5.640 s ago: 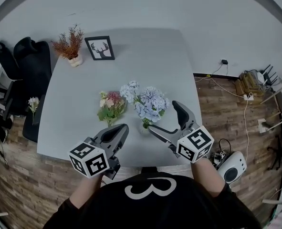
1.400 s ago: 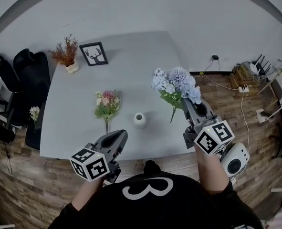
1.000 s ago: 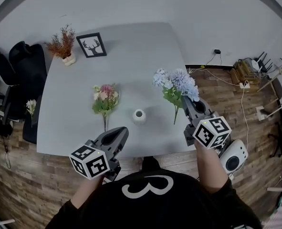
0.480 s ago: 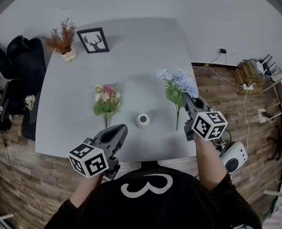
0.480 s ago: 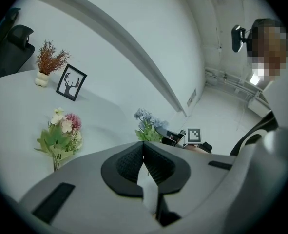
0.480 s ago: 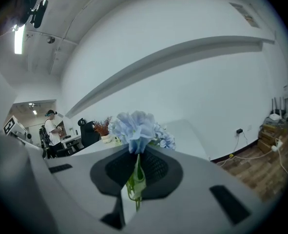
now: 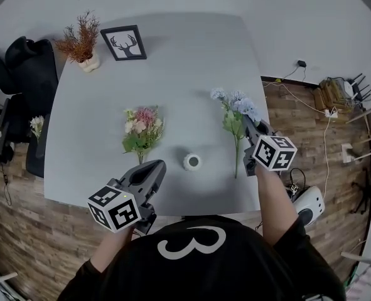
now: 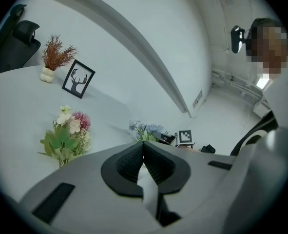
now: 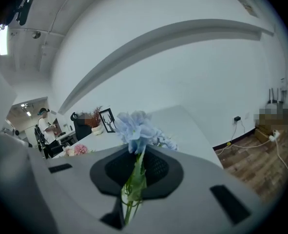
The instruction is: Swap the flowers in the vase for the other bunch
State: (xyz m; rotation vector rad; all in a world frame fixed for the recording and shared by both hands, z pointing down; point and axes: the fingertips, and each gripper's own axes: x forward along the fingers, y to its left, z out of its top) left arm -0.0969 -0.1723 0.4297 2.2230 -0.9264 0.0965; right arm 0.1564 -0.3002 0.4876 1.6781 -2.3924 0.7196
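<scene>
Lowered since 1 second ago, the blue flowers [image 7: 235, 108] hang near the table [image 7: 185, 61], stems pinched by the right gripper [image 7: 247, 126]. The left gripper [image 7: 155, 167], jaws pressed together on nothing, sits near the pink flowers [image 7: 141, 127] and vase [image 7: 192, 162].

The worktop [image 7: 172, 61] is plain pale grey, and the floor [image 7: 301, 137] is brown wood planking. The blue bunch [image 7: 238, 105] has pale blue blooms over green leaves and stems. The pink bunch [image 7: 141, 129] mixes pink and cream blooms with light green leaves. The vase [image 7: 192, 162] is white. A black frame [image 7: 128, 42] holds a white picture with a black deer head. A rust-brown dried sprig [image 7: 81, 36] rises from a cream pot [image 7: 88, 63]. The left tool [image 7: 155, 166] and right tool [image 7: 248, 125] are grey with black pads, each with a white cube [image 7: 115, 207] patterned in black square markers.
</scene>
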